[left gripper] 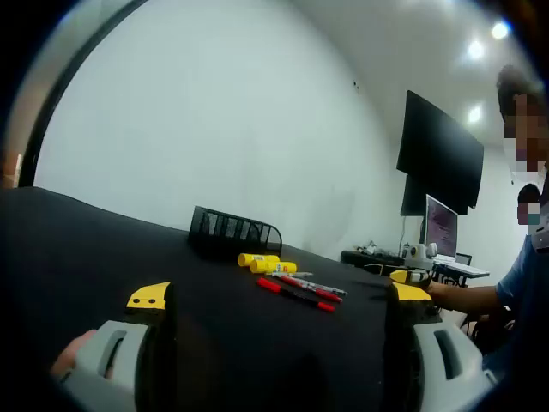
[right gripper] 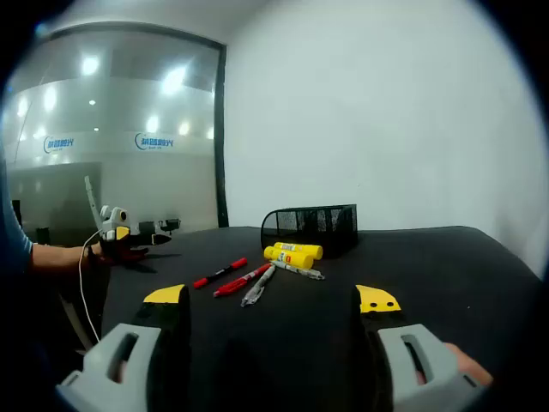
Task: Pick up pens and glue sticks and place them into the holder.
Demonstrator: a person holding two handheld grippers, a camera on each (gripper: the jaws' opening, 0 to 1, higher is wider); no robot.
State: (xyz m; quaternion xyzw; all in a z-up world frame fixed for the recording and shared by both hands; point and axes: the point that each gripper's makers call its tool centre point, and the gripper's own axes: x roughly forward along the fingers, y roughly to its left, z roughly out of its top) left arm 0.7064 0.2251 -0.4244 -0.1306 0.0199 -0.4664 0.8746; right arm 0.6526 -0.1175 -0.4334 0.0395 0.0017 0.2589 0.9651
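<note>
A: Left gripper view, noted: left gripper wide open, nothing between its fingers. Black surface. Glue sticks lie at about 12 o'clock, well ahead of the fingers; pens lie just nearer, toward 1 o'clock. Mesh holder sits behind them, just beyond the glue.

B: Right gripper view agrees. Right gripper also spread wide, empty. Pens at 11 o'clock, glue sticks at 12, holder just behind.

A: Long axes?

B: From the right, the pens run diagonally, 7 to 1 o'clock; the glue sticks lie nearly crosswise.

A: Which gripper is nearer?

B: Cannot tell; both stand well apart from the cluster. My judgement: either approaches straight ahead, rolling to straddle a pen's axis.
</note>
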